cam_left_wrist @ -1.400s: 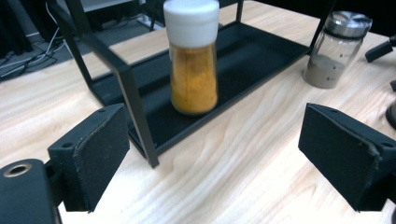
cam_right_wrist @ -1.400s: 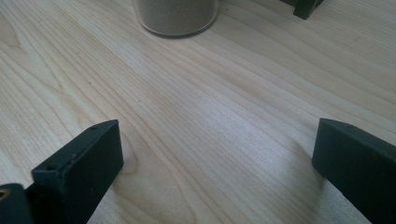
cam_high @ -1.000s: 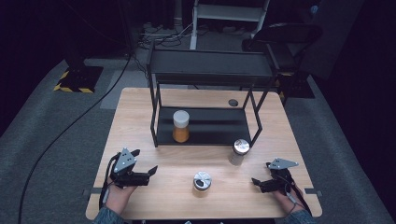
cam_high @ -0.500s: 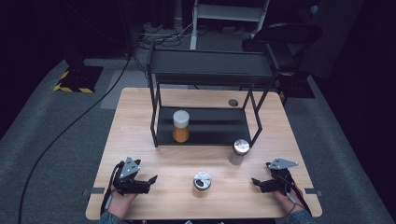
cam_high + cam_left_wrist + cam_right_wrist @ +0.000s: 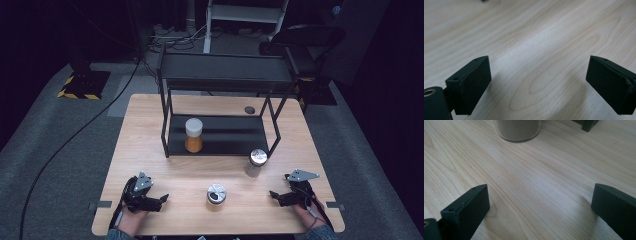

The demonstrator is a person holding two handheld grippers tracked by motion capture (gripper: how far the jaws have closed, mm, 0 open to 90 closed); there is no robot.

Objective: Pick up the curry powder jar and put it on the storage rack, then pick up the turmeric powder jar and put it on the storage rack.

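Currently, both hands idle, nothing gripped.
Nearest jar: small jar with a silver lid (image 5: 216, 193), upright on the counter (image 5: 150, 130) near its front edge, between the two grippers, apart from both.
Second jar: clear jar with a silver lid (image 5: 256, 161), just in front of the rack's right front leg; its sandy-filled base (image 5: 517, 129) lies ahead of the right gripper's jaws.
Third jar: white-lidded jar with orange contents (image 5: 193, 135), standing on the lower shelf of the black rack (image 5: 220, 75).
Left gripper (image 5: 152, 200): jaws spread wide, empty, low over bare wood.
Right gripper (image 5: 280, 196): jaws spread wide, empty, aimed toward the clear jar.
Step judged: approach not begun. Advice: keep jaws level, straddle the jar body below the lid, close squarely so it does not tip.
Surface: pale wood grain, smooth, a small dark disc (image 5: 249, 109) at the back.
Room: dark, grey carpet, cables, hazard-striped base (image 5: 80, 84) at left.
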